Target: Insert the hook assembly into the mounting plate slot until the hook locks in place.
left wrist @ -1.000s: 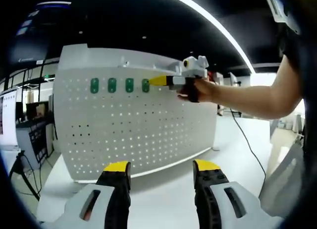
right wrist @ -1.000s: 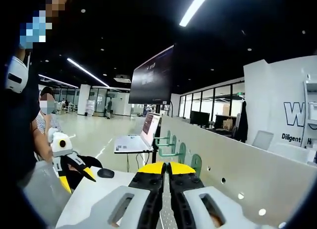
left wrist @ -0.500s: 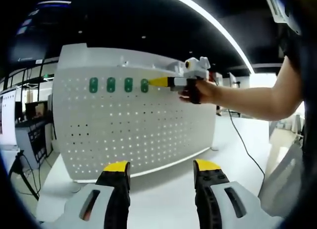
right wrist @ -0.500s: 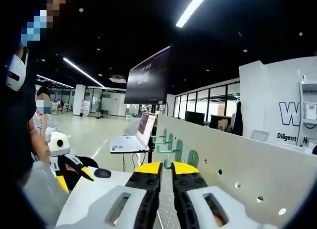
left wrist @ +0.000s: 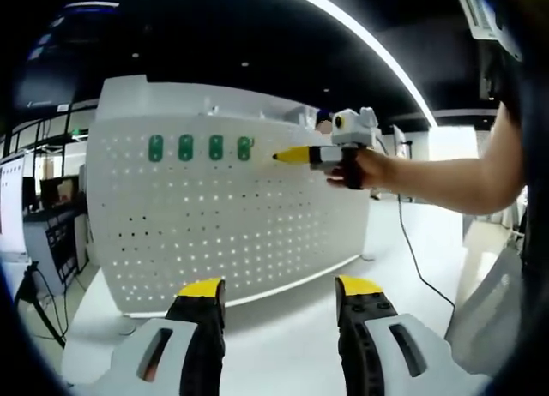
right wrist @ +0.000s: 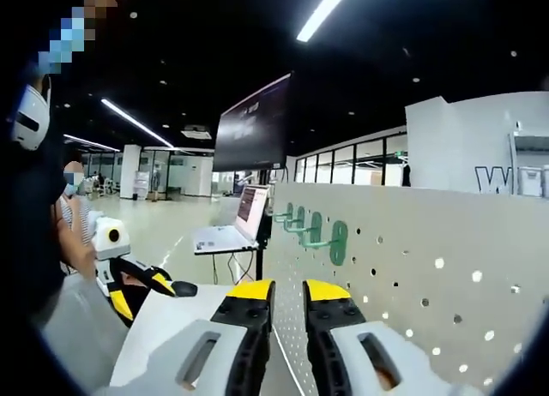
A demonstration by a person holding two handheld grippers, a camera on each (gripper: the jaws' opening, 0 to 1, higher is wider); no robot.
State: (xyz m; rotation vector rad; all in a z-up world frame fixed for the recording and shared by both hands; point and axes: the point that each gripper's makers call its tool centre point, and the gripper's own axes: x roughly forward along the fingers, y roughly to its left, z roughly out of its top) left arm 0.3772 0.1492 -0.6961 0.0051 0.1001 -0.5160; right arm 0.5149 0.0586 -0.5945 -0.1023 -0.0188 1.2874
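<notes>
Since a second ago the right gripper [left wrist: 283, 156] backs off the pegboard: its yellow tips were at the rightmost hook, now just right of it and apart from it, seen in the left gripper view. In the right gripper view its jaws [right wrist: 287, 291] were nearly closed, now a narrow gap shows between them with nothing in it.

White pegboard [left wrist: 214, 233] stands upright on the white table [left wrist: 292, 327]. Four green hooks [left wrist: 199, 147] sit in a row in its upper holes; from the right gripper view the nearest hook [right wrist: 336, 242] sticks out toward the left. Whether it is locked is hard to tell.

Left gripper [left wrist: 281, 286] sits near the table's front, jaws wide apart, holding nothing. A laptop [right wrist: 233, 229] stands far left beyond the board.
</notes>
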